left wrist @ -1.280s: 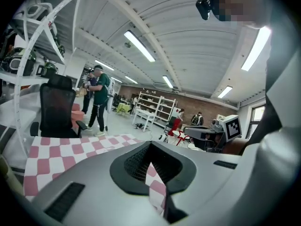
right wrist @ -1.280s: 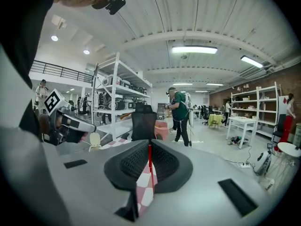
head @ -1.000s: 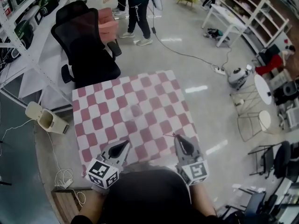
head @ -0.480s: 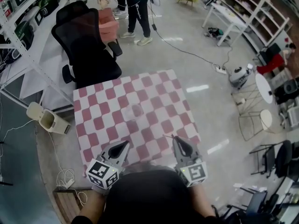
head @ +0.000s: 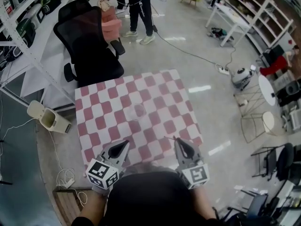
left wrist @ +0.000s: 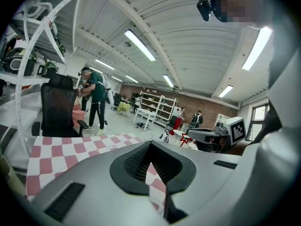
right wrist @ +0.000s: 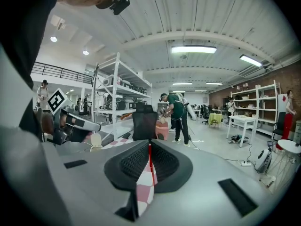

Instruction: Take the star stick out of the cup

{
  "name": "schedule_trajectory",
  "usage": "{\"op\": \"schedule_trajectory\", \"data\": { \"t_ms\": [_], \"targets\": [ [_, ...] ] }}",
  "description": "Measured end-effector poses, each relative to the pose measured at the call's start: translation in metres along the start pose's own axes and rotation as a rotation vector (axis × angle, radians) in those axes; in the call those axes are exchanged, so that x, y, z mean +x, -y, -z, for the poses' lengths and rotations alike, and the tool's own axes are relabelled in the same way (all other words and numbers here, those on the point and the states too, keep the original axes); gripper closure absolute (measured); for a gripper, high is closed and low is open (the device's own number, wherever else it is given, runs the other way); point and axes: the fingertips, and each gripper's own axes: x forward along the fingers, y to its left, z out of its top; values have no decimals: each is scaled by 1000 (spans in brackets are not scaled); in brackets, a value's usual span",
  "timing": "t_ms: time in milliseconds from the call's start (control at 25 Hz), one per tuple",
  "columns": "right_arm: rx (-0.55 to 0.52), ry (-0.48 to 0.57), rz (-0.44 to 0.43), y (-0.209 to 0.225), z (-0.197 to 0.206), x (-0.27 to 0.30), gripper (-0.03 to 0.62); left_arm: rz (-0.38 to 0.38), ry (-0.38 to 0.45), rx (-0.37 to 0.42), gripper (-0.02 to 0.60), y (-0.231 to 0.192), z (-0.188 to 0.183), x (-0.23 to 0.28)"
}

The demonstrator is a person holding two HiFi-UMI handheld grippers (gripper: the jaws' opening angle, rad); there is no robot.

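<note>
**Two hand-held grippers, one star stick held clear of the cup**

1. Right gripper (right wrist: pixel 149 146). The jaws are pressed together on the star stick (right wrist: pixel 149 157), which is seen as a thin red line pinched at the tips. In the head view the stick is seen poking leftward from the tips over the checked cloth. In the left gripper view a small red star shape is seen just beside this gripper's tip.

2. Left gripper (left wrist: pixel 149 150). The jaws are brought together at the tips with nothing held between them; only checked cloth is seen through the narrow slit behind the tips. It is held over the near edge of the table, beside the right gripper but apart from it.

3. Cup (head: pixel 139 110). It is clear and only faintly made out, placed on the cloth near the middle of the table. It is well apart from both grippers and from the stick, so the stick is out of it.

4. Table (head: pixel 94 102). It is square and covered by a red and white checked cloth.

5. Surroundings. A black office chair (head: pixel 89 46) is set against the table's far edge. A beige bin (head: pixel 46 119) is seen on the floor to the table's left. A person in a dark green top (head: pixel 140 4) is seen standing beyond the chair. A power strip (head: pixel 220 70) with its cable is laid across the floor to the right. A round white table (head: pixel 264 89) is placed further right.
</note>
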Motion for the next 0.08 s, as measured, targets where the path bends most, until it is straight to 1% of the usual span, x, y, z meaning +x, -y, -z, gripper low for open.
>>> {"op": "schedule_trajectory", "data": {
  "t_ms": [80],
  "targets": [
    [-3, 1, -3, 0, 1, 1, 566, -4, -1, 0, 541, -1, 0, -1]
  ]
}}
